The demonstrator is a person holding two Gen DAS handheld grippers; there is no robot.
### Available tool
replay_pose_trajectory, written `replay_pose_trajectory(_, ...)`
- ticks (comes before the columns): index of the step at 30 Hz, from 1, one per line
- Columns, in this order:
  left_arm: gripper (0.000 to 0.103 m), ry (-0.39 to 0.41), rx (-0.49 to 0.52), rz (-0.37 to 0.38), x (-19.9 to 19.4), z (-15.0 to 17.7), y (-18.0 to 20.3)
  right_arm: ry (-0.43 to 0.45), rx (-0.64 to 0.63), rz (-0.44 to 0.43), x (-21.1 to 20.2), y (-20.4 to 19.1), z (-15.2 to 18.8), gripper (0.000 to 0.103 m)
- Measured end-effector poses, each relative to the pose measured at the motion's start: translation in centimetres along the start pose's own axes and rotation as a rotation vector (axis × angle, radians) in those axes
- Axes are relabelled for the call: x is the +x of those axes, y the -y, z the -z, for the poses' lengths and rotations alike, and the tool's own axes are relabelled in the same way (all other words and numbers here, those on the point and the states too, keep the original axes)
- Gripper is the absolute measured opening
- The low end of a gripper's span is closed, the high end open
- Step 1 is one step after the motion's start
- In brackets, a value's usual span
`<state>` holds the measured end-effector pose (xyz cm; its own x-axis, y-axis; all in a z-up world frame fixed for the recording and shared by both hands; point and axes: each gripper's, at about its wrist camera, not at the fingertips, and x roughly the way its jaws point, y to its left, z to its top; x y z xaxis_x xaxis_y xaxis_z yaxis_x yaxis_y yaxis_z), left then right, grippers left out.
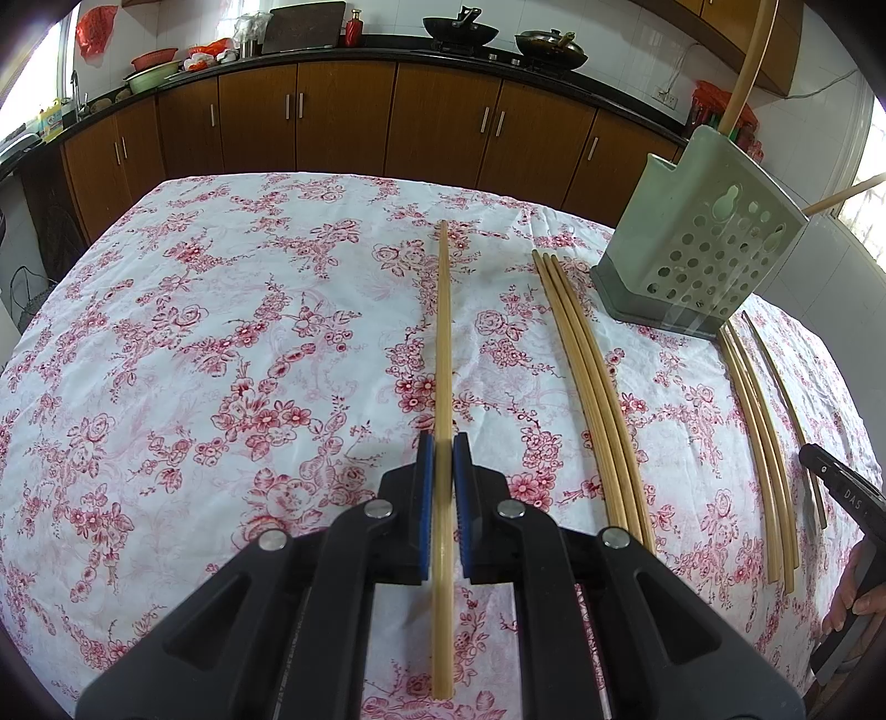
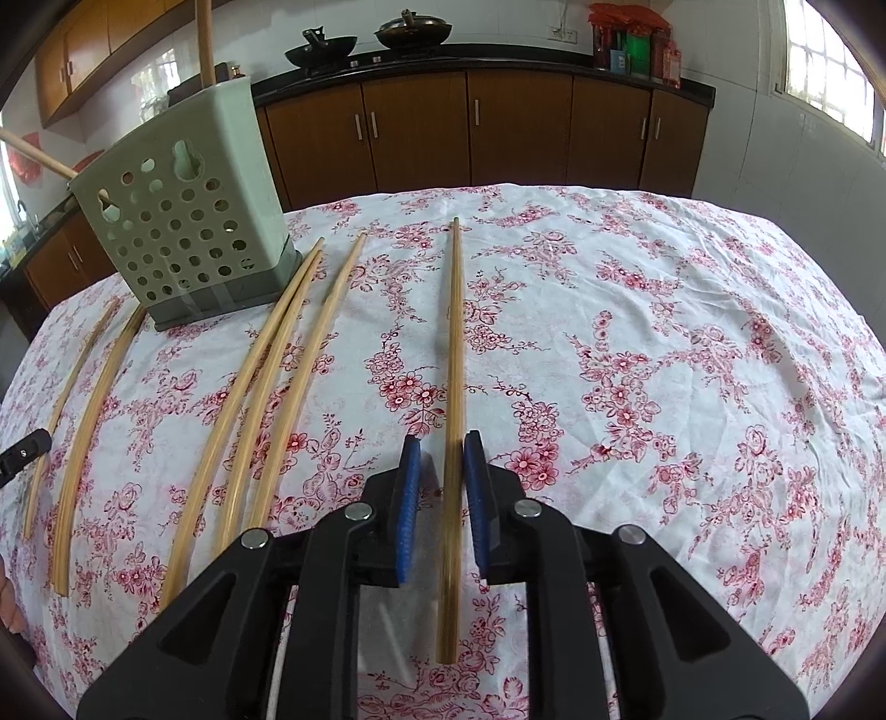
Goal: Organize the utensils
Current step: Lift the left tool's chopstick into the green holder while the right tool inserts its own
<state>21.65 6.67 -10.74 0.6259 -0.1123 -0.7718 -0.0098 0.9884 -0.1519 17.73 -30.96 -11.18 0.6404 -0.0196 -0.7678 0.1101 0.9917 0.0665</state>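
The left gripper has its blue pads closed against a pale chopstick — the stick runs straight between them, its far tip over the floral tablecloth; whether it is lifted off the cloth I cannot tell. The right gripper stands with its pads a little apart, a gap visible on either side of a darker chopstick that lies between them, so the jaws straddle it without pinching.

Taking the green perforated holder as landmark: the left view shows three chopsticks lying together on the cloth just to its near left, and a further group fanning out from its near right corner; the tip of the other gripper shows at that view's right edge. Only the right view shows the holder's other flank and a stick poking out through one of its holes; both views show a tall wooden handle standing in it. Behind the holder run brown cabinets, with woks on the counter.
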Motion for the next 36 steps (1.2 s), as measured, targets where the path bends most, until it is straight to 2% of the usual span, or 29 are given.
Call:
replay_pose_trajectory(6, 0.011, 0.0, 0.008, -0.007, 0.0, 0.0, 0.1, 0.001, 0.011, -0.01, -0.1, 0.0, 0.1, 0.018)
replay_pose_trajectory(13, 0.015, -0.006, 0.079, -0.057, -1.1, 1.6, 1.1, -0.005, 0.016, -0.01, -1.2, 0.5, 1.4, 0.017)
replay_pose_trajectory(15, 0.013, -0.007, 0.09, -0.071, -1.2, 1.7, 1.4, 0.0, 0.013, 0.003, -1.4, 0.8, 1.6, 0.008)
replay_pose_trajectory(17, 0.008, -0.006, 0.108, -0.091, -1.2, 1.7, 1.7, -0.001, 0.012, -0.002, -1.5, 1.3, 1.6, 0.008)
replay_pose_trajectory(19, 0.008, -0.012, 0.122, -0.09, -1.4, 1.6, 1.8, 0.005, 0.02, -0.006, -1.8, 1.6, 1.3, 0.008)
replay_pose_trajectory(21, 0.008, 0.014, 0.129, -0.078, -2.4, 1.3, 1.8, 0.068, 0.021, -0.009, -3.6, 1.5, 0.6, 0.008)
replay_pose_trajectory(30, 0.008, 0.275, 0.106, 0.002, -11.9, -4.4, 2.9, 0.34, 0.018, -0.056, -11.9, 1.1, -4.7, 0.008)
replay_pose_trajectory(36, 0.008, 0.337, 0.14, 0.036, -14.9, -6.8, 4.2, 0.438, 0.006, -0.093, -14.3, 0.2, -7.0, 0.008)
